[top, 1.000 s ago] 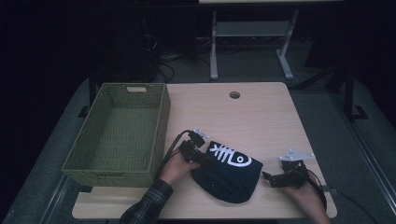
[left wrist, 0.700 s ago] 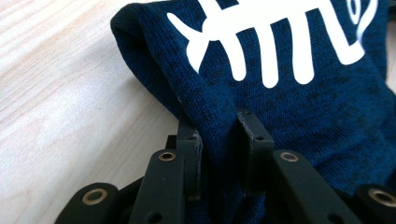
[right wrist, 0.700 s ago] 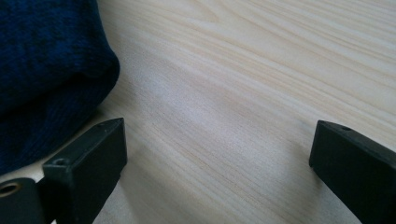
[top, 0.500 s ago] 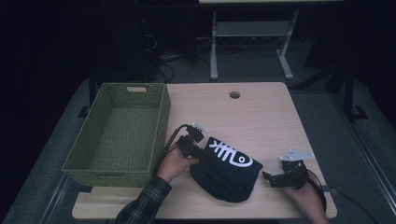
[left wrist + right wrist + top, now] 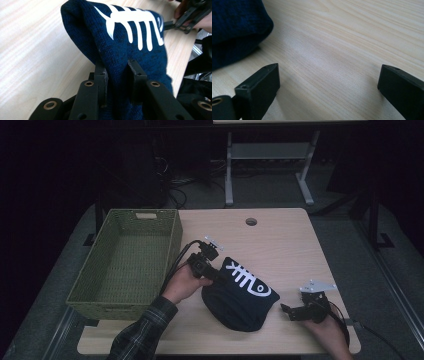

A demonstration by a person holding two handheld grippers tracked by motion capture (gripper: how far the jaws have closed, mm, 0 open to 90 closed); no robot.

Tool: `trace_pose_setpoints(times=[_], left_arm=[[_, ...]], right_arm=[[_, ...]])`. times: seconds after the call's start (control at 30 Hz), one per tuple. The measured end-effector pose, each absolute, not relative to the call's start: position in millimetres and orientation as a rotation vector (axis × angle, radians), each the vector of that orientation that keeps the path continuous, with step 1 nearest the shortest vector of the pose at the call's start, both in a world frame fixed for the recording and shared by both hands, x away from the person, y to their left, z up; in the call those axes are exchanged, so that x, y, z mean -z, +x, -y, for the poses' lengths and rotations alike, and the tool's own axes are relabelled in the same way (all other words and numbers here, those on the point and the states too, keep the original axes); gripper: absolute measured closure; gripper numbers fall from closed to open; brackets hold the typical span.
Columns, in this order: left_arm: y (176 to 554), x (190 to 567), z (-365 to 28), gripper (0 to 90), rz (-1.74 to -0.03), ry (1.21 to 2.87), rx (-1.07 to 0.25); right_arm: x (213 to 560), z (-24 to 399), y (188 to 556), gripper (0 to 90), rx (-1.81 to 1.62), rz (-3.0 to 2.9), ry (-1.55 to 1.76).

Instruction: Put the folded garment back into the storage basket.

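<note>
A dark blue knitted garment (image 5: 239, 293) with a white fishbone print lies bunched on the wooden table (image 5: 270, 240). My left gripper (image 5: 216, 274) is shut on its left edge and holds that edge raised off the table. In the left gripper view the blue knit (image 5: 125, 42) is pinched between both black jaws (image 5: 117, 75). My right gripper (image 5: 286, 310) rests low on the table to the right of the garment. Its jaws stand wide apart (image 5: 329, 82) with only bare wood between them. The garment's edge (image 5: 234, 32) lies just beyond its left jaw.
A green woven basket (image 5: 127, 260), with nothing in it, stands on the table's left side. A round cable hole (image 5: 251, 221) sits near the far edge. Beyond the table is a dark floor with a white frame (image 5: 270, 160) and cables.
My left gripper has risen, lifting the garment's left edge so the fishbone print tilts up. The right gripper has stayed where it was.
</note>
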State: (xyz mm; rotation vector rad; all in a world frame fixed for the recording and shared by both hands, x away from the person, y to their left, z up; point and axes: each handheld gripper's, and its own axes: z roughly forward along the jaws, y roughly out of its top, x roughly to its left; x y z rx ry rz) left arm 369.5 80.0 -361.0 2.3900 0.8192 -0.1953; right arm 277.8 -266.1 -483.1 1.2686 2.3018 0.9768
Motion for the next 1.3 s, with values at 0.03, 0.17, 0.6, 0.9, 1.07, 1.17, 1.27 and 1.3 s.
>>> trace_pose_setpoints(times=[0.03,0.17,0.6,0.9,1.07,1.17,1.27,1.3], left_arm=[[370,358,-80,73.3,-0.812,2.389,0.195],[371,346,-82,73.3,-0.792,2.386,0.204],[373,313,-102,73.2,-0.79,2.355,0.167],[373,283,-121,73.1,-0.801,2.335,0.132],[372,267,-129,73.1,-0.801,2.324,0.114],[372,259,-135,73.1,-0.811,2.32,0.1],[372,251,-142,73.1,-0.818,2.321,0.086],[372,248,-145,73.0,-0.822,2.319,0.083]], right_arm=[[483,266,278,3.8,-0.977,-2.302,1.268],[483,266,278,3.8,-0.977,-2.301,1.269],[483,266,280,1.8,-0.975,-2.318,1.254],[483,266,279,1.8,-0.972,-2.313,1.258],[483,266,279,1.8,-0.971,-2.313,1.258],[483,266,279,1.8,-0.972,-2.313,1.258],[483,266,279,1.8,-0.971,-2.313,1.258],[483,266,279,1.8,-0.972,-2.313,1.258]])
